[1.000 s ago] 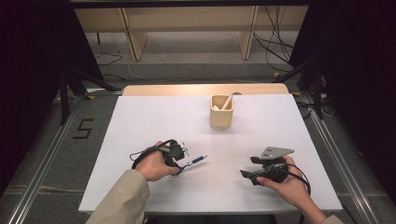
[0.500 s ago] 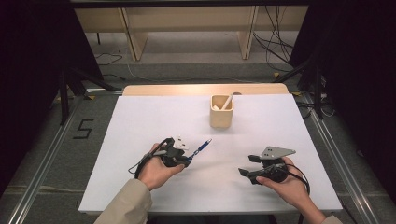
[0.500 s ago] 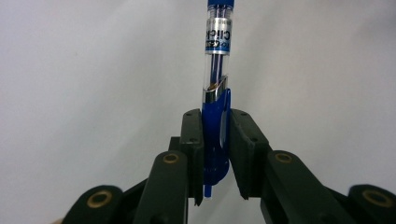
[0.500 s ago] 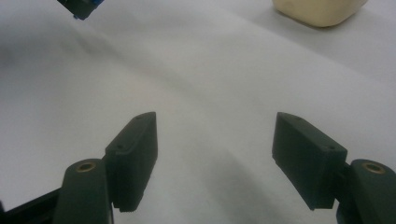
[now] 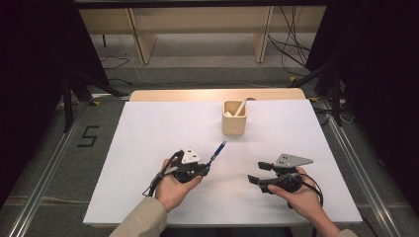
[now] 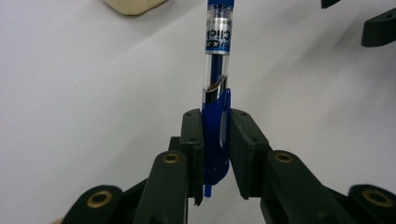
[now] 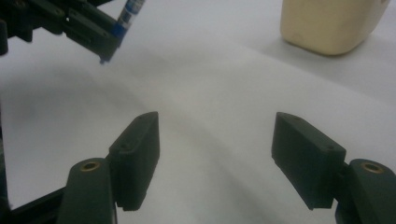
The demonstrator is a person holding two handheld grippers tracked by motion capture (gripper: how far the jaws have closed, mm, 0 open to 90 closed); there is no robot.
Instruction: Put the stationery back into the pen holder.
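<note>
Cup (image 5: 234,123) holds one white stick; left hand-held gripper (image 5: 206,167) clamps pen (image 5: 216,151), right hand-held gripper (image 5: 257,174) gapes empty.

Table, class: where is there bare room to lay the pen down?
Free: the table left of the cup, and the strip between both tools. Crowded: near the cup, and under the left tool holding the pen.

My right hand-held gripper (image 7: 215,158) has its two black jaws standing wide apart over the white bench (image 7: 210,93), with nothing between them. At the upper left I see the left hand-held gripper (image 7: 100,49) clamping a blue pen (image 7: 130,11). A cream cup (image 7: 331,23) stands at the upper right.
</note>
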